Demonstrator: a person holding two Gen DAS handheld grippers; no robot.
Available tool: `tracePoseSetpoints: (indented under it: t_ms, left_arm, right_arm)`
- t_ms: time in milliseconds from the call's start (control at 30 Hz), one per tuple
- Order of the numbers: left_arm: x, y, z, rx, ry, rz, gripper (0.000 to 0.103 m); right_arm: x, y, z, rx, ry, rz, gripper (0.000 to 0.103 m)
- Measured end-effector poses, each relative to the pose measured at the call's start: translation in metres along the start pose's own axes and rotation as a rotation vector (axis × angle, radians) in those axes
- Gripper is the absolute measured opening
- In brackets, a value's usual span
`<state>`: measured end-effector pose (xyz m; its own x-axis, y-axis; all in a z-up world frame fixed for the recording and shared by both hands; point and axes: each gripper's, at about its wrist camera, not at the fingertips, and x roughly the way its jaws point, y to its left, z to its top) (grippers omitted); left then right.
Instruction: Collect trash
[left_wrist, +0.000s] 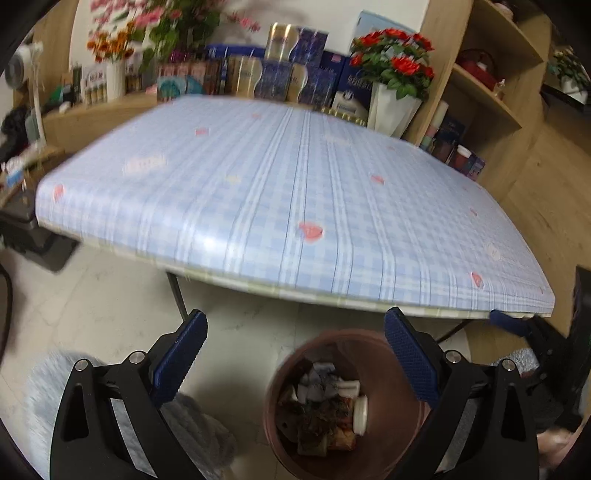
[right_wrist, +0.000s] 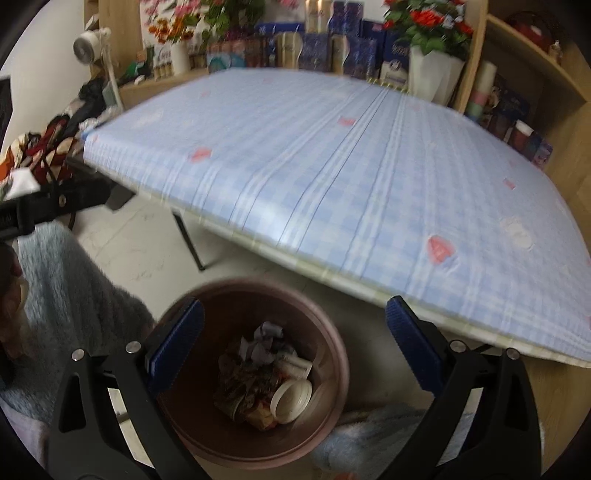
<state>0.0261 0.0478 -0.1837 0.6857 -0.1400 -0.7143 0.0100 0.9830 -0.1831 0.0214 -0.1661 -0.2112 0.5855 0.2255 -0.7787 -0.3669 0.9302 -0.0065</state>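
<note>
A brown round bin (right_wrist: 207, 424) stands on the floor in front of the table, holding crumpled paper (right_wrist: 264, 338), wrappers and a white lid (right_wrist: 291, 400). My right gripper (right_wrist: 295, 317) hangs above the bin, jaws wide open with nothing between its blue pads. My left gripper (left_wrist: 295, 328) is open too and empty, just left of the bin (left_wrist: 376, 354) and above it. In the left wrist view one blue finger of the right gripper (left_wrist: 511, 321) shows at the right edge. The table (right_wrist: 332, 166), covered in a blue checked cloth with pink hearts, carries nothing.
Black table legs (left_wrist: 181, 295) stand beside the bin. A person's fuzzy pale blue sleeve (right_wrist: 74, 288) fills the lower left. Behind the table are boxes, flower vases (left_wrist: 391, 107) and wooden shelves (left_wrist: 491, 96). A small white fan (right_wrist: 86, 42) stands at the back left.
</note>
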Motion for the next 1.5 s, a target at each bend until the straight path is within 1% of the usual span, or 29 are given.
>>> tracePoseSetpoints:
  t_ms: [100,167,233,333,400,533,633,733,800,900,1033,1500]
  left_arm:
    - [-0.016,-0.008,0.020,0.059,-0.071,0.018,0.094]
    - [-0.030,-0.014,0.037,0.091,-0.123,0.019,0.094]
    - [-0.046,-0.022,0.056,0.125,-0.181,0.016,0.094]
    - [-0.072,-0.036,0.083,0.183,-0.273,0.011,0.097]
    - [-0.087,-0.045,0.099,0.216,-0.319,0.012,0.097]
    - [-0.112,-0.059,0.124,0.259,-0.369,0.016,0.097]
    - [-0.126,-0.063,0.134,0.265,-0.380,0.017,0.097]
    - [-0.135,-0.063,0.141,0.241,-0.369,-0.003,0.097]
    - [-0.139,-0.062,0.142,0.230,-0.365,-0.011,0.097]
    - [-0.144,-0.064,0.141,0.240,-0.370,-0.002,0.097]
    - [-0.148,-0.067,0.139,0.251,-0.380,-0.003,0.097]
    - [-0.154,-0.072,0.139,0.262,-0.396,0.012,0.097]
  right_arm:
    - [-0.017,-0.013,0.024,0.019,-0.045,-0.011,0.097]
    - [-0.031,-0.021,0.042,0.026,-0.076,-0.037,0.097]
    - [-0.052,-0.032,0.066,0.040,-0.127,-0.065,0.097]
    - [-0.078,-0.045,0.091,0.065,-0.183,-0.096,0.097]
    - [-0.096,-0.052,0.107,0.087,-0.214,-0.115,0.097]
    - [-0.130,-0.061,0.126,0.113,-0.285,-0.122,0.097]
    - [-0.150,-0.064,0.132,0.119,-0.321,-0.125,0.097]
    - [-0.164,-0.062,0.134,0.123,-0.348,-0.117,0.097]
    - [-0.171,-0.060,0.135,0.122,-0.361,-0.117,0.097]
    - [-0.180,-0.057,0.134,0.121,-0.380,-0.116,0.097]
    - [-0.186,-0.056,0.133,0.127,-0.395,-0.120,0.097]
    - [-0.193,-0.060,0.131,0.162,-0.405,-0.121,0.097]
